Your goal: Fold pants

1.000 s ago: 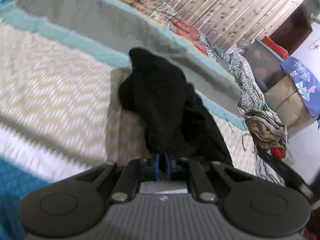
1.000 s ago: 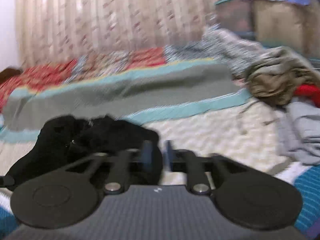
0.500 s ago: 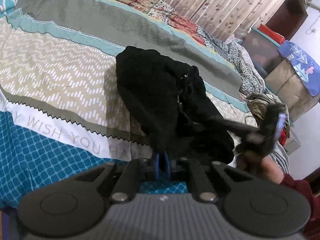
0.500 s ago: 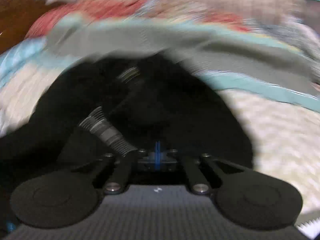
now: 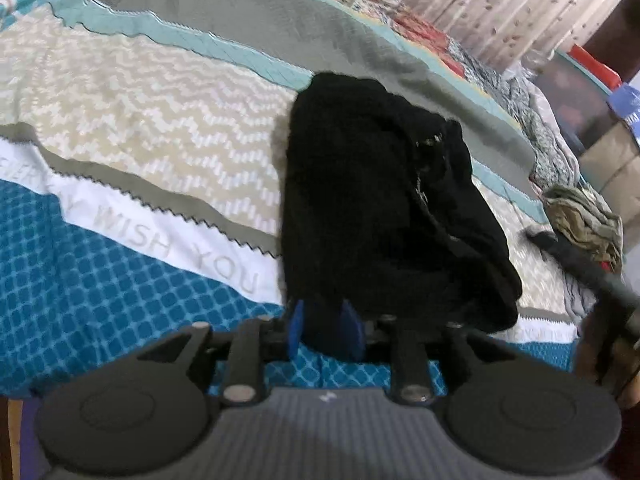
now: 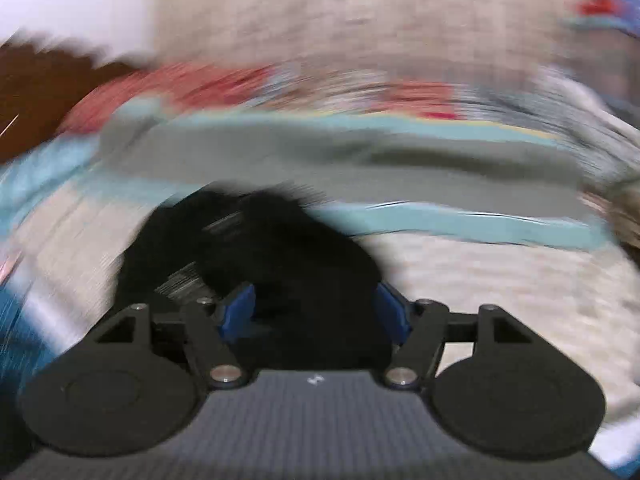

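The black pants (image 5: 380, 200) lie bunched in a heap on the patterned bed cover (image 5: 140, 120). My left gripper (image 5: 324, 330) is at the heap's near edge. Its jaws are opening, and a fold of black cloth still hangs loose between the blue pads (image 5: 297, 330). In the blurred right wrist view the pants (image 6: 260, 248) fill the space just ahead of my right gripper (image 6: 316, 312). Its jaws are opening wide, with the cloth between the pads (image 6: 239, 312) but not pressed. In the left wrist view the right gripper (image 5: 580, 264) is a dark blur at the right.
A crumpled pile of olive and grey clothes (image 5: 584, 216) sits on the bed's far right. Cardboard boxes and a plastic bin (image 5: 612, 168) stand beyond it, and a curtain (image 5: 500, 4) hangs behind. The bed's blue near edge (image 5: 120, 280) lies under my left gripper.
The left pads, shut on the pants before, have parted. The right gripper swung in over the pants, shut, then spread wide. The heap has sunk onto the bed.
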`<act>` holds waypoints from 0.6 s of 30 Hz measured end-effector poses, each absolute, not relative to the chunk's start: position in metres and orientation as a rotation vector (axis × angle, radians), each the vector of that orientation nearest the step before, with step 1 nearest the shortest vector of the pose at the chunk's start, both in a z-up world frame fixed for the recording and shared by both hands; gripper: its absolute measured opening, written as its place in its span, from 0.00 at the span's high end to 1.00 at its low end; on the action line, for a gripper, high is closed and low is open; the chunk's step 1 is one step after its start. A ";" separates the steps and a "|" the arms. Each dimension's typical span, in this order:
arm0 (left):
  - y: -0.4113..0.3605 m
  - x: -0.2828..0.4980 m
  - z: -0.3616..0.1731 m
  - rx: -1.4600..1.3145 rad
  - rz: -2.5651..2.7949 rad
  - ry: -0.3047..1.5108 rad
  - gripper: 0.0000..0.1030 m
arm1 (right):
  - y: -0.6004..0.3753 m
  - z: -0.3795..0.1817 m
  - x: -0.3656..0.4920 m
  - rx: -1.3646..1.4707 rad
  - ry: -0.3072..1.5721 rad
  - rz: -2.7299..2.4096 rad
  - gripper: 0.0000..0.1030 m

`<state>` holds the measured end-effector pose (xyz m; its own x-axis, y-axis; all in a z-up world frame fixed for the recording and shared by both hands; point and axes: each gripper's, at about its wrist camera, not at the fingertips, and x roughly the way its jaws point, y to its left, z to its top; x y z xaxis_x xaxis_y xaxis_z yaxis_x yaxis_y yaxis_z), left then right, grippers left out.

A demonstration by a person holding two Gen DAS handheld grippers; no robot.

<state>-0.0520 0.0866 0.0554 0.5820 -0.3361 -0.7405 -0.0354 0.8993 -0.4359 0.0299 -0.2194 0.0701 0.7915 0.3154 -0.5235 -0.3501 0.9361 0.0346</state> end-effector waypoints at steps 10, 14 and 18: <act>0.111 -0.059 0.064 -0.462 -0.113 0.917 0.69 | -0.193 0.060 0.068 -0.100 0.602 0.339 0.92; 0.109 -0.045 0.060 -0.459 -0.130 0.933 0.68 | -0.317 0.109 0.050 0.124 0.453 -0.034 0.92; 0.100 -0.016 0.060 -0.422 -0.140 0.911 0.58 | -0.418 0.121 0.016 0.219 0.381 -0.458 0.92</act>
<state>-0.0157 0.0999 0.0600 0.6100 -0.2938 -0.7359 -0.0590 0.9093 -0.4119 0.0160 -0.4178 0.1214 0.8288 -0.3872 -0.4040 0.4677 0.8756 0.1203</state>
